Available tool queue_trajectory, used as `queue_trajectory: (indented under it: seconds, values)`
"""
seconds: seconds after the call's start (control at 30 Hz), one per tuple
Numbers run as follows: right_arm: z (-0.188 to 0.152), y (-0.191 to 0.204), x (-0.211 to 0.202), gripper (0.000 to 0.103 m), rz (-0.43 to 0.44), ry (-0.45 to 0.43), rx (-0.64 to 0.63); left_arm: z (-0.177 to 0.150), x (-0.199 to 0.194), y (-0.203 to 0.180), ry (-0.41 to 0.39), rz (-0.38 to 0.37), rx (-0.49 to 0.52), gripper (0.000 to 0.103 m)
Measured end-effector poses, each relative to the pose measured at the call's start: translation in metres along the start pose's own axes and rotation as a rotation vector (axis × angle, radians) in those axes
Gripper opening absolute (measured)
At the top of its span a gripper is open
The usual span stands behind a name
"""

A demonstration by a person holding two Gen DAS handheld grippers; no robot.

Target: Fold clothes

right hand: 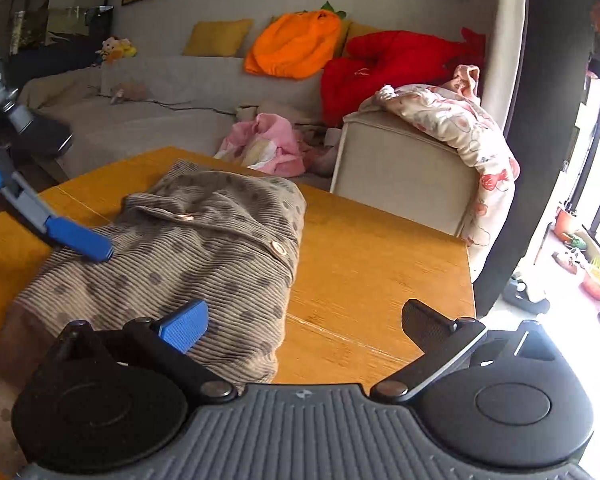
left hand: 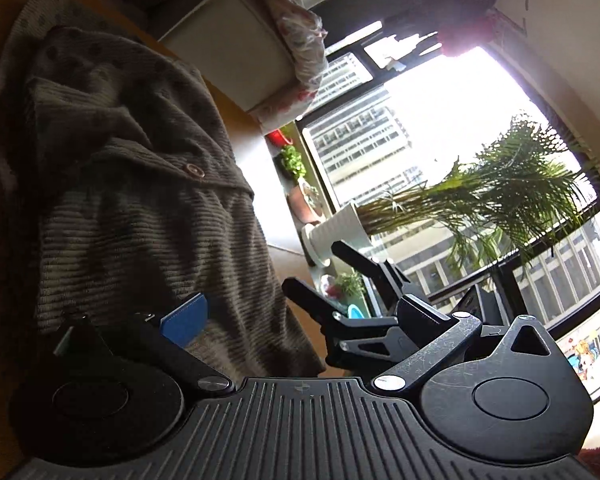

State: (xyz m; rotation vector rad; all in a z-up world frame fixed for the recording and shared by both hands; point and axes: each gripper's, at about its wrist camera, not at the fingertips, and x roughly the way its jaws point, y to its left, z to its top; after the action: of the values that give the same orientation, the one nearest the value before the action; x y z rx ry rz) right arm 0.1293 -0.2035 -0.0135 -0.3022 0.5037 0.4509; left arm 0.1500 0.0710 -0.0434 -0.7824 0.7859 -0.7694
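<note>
Cardigan [right hand: 188, 256] half-folded on worktop [right hand: 380, 264]; both hand-held grippers, left [right hand: 80, 242] and right [right hand: 304, 320], spread, pinching nothing. Best pinch hem at 7 o'clock, fold toward 12.

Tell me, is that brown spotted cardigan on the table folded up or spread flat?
Folded. The cardigan lies as a compact bundle on the table, its buttoned front doubled over on top, with no sleeves sticking out.
</note>
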Motion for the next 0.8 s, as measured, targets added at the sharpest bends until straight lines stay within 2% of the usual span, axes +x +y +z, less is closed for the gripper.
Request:
queue_trajectory:
  seconds: [0.1, 0.27, 0.37, 0.47, 0.5, 0.63, 0.8]
  values:
    - [0.003, -0.002, 0.015, 0.103, -0.026, 0.013, -0.019, -0.015, 0.006, 0.003, 0.035, 0.022, 0.014, 0.103]
    - [0.032, -0.013, 0.039, 0.103, -0.03, -0.028, 0.0, -0.007, -0.004, -0.004, 0.066, 0.01, 0.004, 0.103]
    - [0.051, -0.02, 0.066, 0.103, -0.006, -0.016, 0.067, 0.014, -0.018, -0.01, -0.034, -0.026, 0.035, 0.103]
    - [0.054, -0.01, 0.095, 0.103, -0.018, 0.038, 0.033, 0.039, -0.021, 0.0, -0.131, -0.018, -0.009, 0.103]
    - [0.051, -0.005, 0.102, 0.103, -0.027, 0.054, 0.002, 0.045, -0.016, 0.008, -0.134, -0.013, -0.034, 0.103]
    - [0.035, 0.005, 0.105, 0.103, -0.088, 0.064, -0.077, 0.059, 0.017, 0.038, -0.072, 0.075, -0.081, 0.103]
    - [0.025, -0.006, 0.093, 0.103, -0.152, 0.074, -0.075, 0.069, 0.032, 0.05, -0.063, 0.031, -0.075, 0.103]
